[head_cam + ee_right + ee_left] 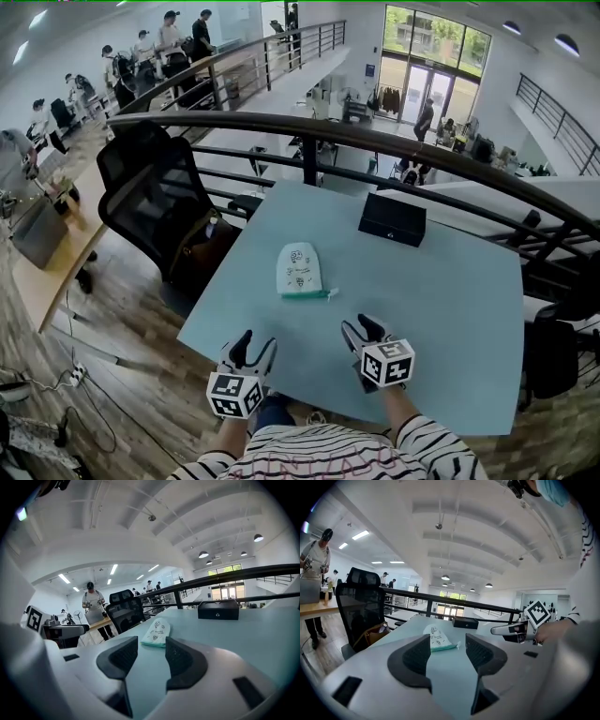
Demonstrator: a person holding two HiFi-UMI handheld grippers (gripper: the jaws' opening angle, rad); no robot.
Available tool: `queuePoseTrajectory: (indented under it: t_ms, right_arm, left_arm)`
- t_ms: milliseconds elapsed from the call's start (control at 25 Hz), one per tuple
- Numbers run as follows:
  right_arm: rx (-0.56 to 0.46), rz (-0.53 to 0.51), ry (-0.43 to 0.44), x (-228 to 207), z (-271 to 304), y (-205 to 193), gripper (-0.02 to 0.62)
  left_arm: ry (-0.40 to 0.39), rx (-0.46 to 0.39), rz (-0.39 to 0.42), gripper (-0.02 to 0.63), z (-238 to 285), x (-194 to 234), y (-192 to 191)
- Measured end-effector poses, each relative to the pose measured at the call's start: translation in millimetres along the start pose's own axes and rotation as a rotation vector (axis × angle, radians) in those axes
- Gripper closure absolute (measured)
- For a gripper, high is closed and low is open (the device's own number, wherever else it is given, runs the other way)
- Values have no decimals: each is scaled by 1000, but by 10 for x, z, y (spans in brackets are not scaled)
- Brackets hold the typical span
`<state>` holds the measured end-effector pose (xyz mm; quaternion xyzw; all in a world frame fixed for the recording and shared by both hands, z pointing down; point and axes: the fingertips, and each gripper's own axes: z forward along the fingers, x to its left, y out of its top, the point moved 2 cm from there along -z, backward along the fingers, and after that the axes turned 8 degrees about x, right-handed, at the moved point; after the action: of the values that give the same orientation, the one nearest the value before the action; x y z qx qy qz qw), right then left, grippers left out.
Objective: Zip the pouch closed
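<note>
Head view shows the left gripper (258, 340) and right gripper (361, 326) over the table's (450, 319) near edge, jaws spread, nothing between them. Farther out, the pouch (300, 270) lies flat mid-table, its zipper too small to read. Beyond sits a black box (392, 219).

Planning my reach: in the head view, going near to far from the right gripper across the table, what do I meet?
right gripper → pouch → black box → railing
</note>
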<state>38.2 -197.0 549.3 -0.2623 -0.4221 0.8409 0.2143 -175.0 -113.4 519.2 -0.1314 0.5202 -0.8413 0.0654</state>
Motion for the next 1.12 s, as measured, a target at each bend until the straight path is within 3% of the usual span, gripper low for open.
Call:
queuePoseTrajectory:
  t_ms: [360, 800, 1120]
  right_arm:
    - [44, -9, -65, -251, 526, 112, 399]
    - [169, -115, -111, -716, 1095, 181, 399]
    - [270, -194, -48, -905, 1519, 6, 402]
  left_arm:
    - [-89, 47, 40, 387, 583, 359, 215]
    - [-177, 121, 86, 388, 1065, 588, 328]
    - [-171, 175, 87, 388, 1158, 800, 224]
